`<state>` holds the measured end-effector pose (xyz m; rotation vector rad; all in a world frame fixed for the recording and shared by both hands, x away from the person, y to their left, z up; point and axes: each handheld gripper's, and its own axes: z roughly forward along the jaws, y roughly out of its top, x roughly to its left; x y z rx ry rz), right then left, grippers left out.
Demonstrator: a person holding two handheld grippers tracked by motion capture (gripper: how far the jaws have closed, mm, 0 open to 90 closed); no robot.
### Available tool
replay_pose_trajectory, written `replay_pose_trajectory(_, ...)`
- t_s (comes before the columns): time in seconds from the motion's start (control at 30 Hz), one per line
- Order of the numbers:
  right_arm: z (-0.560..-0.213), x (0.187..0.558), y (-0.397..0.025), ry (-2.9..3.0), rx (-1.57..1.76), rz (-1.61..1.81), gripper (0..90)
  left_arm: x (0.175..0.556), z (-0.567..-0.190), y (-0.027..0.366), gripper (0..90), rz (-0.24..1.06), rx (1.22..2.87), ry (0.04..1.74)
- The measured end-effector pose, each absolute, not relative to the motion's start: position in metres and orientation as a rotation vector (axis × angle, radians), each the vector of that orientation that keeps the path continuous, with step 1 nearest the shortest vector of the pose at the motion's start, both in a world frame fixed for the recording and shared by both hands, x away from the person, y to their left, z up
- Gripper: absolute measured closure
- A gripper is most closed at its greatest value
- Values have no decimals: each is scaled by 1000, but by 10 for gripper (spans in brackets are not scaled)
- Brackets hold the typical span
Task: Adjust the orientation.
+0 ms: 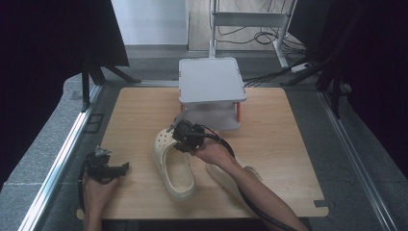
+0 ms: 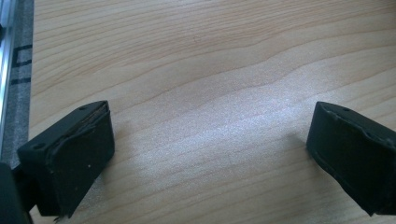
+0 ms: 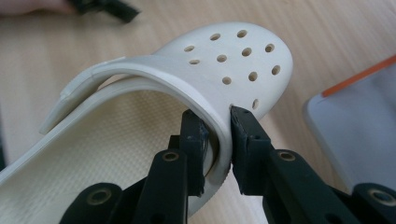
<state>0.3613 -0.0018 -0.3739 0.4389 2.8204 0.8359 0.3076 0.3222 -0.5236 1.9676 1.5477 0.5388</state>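
Right gripper (image 3: pixel 218 140) clamped on the upper edge of a cream perforated rubber clog (image 3: pixel 196 79), grey lidded plastic box (image 1: pixel 211 91) just beyond it, left gripper (image 2: pixel 205 154) spread wide over bare wooden tabletop (image 2: pixel 210 70).

Even soft light; pale glare on the table (image 2: pixel 224 126); dark surroundings; far background in right gripper view blurred

No text, label, brand, number or sign can be read in any view — not on the cream clog (image 1: pixel 174 166), not on the grey box (image 1: pixel 211 82) at twelve o'clock on the table (image 1: pixel 134 115), and not on either gripper.
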Motion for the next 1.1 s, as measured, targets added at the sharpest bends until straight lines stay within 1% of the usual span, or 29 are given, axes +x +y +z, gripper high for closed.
replay_pose_trajectory(0.27, -377, 337, -20, 2844, 289, 851, 759, 308, -524, 322, 9, 539, 1970, 1546)
replay_pose_trajectory(0.43, -391, 323, -35, 2837, 267, 843, 758, 308, -524, 322, 9, 540, 1969, 1547)
replay_pose_trajectory(0.63, -413, 318, -43, 2846, 228, 792, 750, 308, -524, 322, 9, 540, 1969, 1547)
replay_pose_trajectory(0.83, -419, 318, -51, 2877, 200, 791, 724, 308, -524, 322, 9, 540, 1969, 1546)
replay_pose_trajectory(0.93, -419, 322, -53, 2902, 236, 800, 684, 308, -524, 322, 9, 540, 1969, 1546)
replay_pose_trajectory(0.97, -419, 322, -53, 2902, 236, 800, 684, 308, -524, 322, 9, 540, 1969, 1546)
replay_pose_trajectory(1.0, -416, 325, -55, 2924, 256, 807, 583, 308, -524, 322, 9, 540, 1969, 1547)
replay_pose_trajectory(1.1, -408, 329, -59, 2938, 293, 804, 466, 308, -524, 322, 9, 540, 1969, 1546)
